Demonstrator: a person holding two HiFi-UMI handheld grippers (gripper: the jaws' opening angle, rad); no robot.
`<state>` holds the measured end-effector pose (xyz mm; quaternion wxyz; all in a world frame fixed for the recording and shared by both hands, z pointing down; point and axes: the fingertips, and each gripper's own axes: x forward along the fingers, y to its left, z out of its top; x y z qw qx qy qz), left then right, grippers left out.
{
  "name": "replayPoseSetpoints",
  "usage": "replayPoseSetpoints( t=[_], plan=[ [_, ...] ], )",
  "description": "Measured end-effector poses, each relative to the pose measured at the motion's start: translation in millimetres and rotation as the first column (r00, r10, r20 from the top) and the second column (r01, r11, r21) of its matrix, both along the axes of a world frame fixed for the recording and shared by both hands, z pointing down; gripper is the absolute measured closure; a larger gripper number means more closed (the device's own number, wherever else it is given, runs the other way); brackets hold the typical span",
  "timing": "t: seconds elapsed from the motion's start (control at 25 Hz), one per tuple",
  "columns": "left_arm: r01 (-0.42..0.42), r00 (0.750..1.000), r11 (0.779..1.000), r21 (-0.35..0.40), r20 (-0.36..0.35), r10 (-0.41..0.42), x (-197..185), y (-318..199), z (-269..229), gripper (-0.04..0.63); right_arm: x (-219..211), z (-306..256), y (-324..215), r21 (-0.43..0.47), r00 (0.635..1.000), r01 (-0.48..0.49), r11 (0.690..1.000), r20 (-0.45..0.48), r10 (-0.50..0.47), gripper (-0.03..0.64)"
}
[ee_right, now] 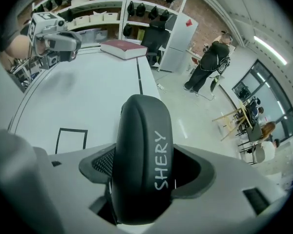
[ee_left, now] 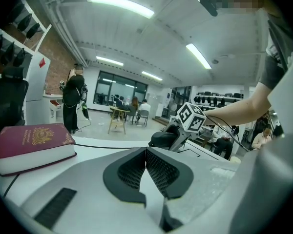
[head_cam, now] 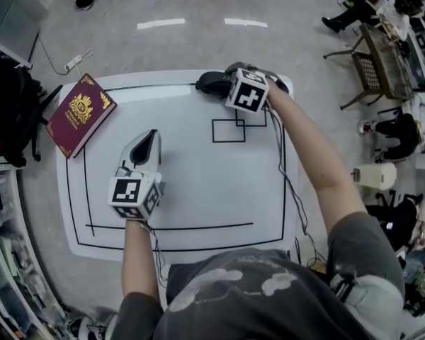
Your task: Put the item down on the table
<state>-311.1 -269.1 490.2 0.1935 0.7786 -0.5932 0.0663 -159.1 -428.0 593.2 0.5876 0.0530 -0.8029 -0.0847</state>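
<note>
Holding nothing, left gripper [head_cam: 151, 139]: nearest the person, over the near-left part of the table; its jaws are brought together, the meshed pads [ee_left: 158, 167] meet at their tips with nothing between them.
Table [head_cam: 198, 190]: white top with rounded corners, ringed by black tape lines.
Taped boxes [head_cam: 229, 130]: two small overlapping black outlines, right of centre and toward the far side, with nothing inside them.
Right gripper [head_cam: 230, 83]: reaching to the far edge of the table, jaws spread wide and clamped on the case.
Black case [ee_right: 144, 145]: a smooth, rounded, closed case standing on its narrow edge between the right jaws, white lettering "SHERY" along the rim (closed, so its contents cannot be seen); it sits at the table's far edge just beyond the taped boxes, and whether it touches the top cannot be told.
Burgundy book [head_cam: 80, 114]: closed, gold crest on the cover, flat on the far-left corner and jutting past the edge, well apart from both grippers.
Wooden chair [head_cam: 372, 66]: on the grey floor beyond the table's right side.
Shelves [ee_right: 102, 4]: white, against the brick wall, rows of dark items on them, too small to name.
Person [ee_right: 207, 57]: in dark clothes, standing beyond the table.
</note>
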Motion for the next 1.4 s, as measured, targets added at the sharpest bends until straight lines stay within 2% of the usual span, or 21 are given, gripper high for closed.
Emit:
replayPoseSetpoints(
  t=[0.24, 0.52, 0.6, 0.8, 1.08, 1.4],
  plan=[
    [-0.005, 1.000, 1.000, -0.002, 0.001, 0.005, 8, 3, 0, 0.592, 2, 1, 0, -0.044, 1.000, -0.008, 0.999, 0.028, 0.009, 0.282],
    [-0.008, 1.000, 1.000, 0.006, 0.010, 0.008, 13, 5, -6, 0.592, 3, 0, 2, -0.026, 0.997, -0.014, 1.000, 0.071, 0.015, 0.281],
    [-0.008, 1.000, 1.000, 0.010, 0.013, 0.008, 14, 7, -9, 0.592, 4, -1, 5, -0.034, 0.998, -0.004, 0.999, 0.068, 0.007, 0.253],
    [-0.007, 1.000, 1.000, 0.017, 0.021, 0.006, 19, 12, -16, 0.592, 6, -5, 10, -0.020, 0.997, 0.001, 1.000, 0.075, 0.001, 0.234],
    [-0.005, 0.999, 0.999, 0.038, 0.035, 0.004, 27, 21, -29, 0.592, 6, -24, 1, 0.057, 0.988, -0.042, 0.997, 0.152, 0.033, 0.227],
    [0.005, 0.999, 0.999, 0.048, 0.045, -0.007, 38, 38, -38, 0.592, 11, -33, 13, 0.058, 0.980, -0.064, 0.996, 0.192, 0.052, 0.227]
  ],
)
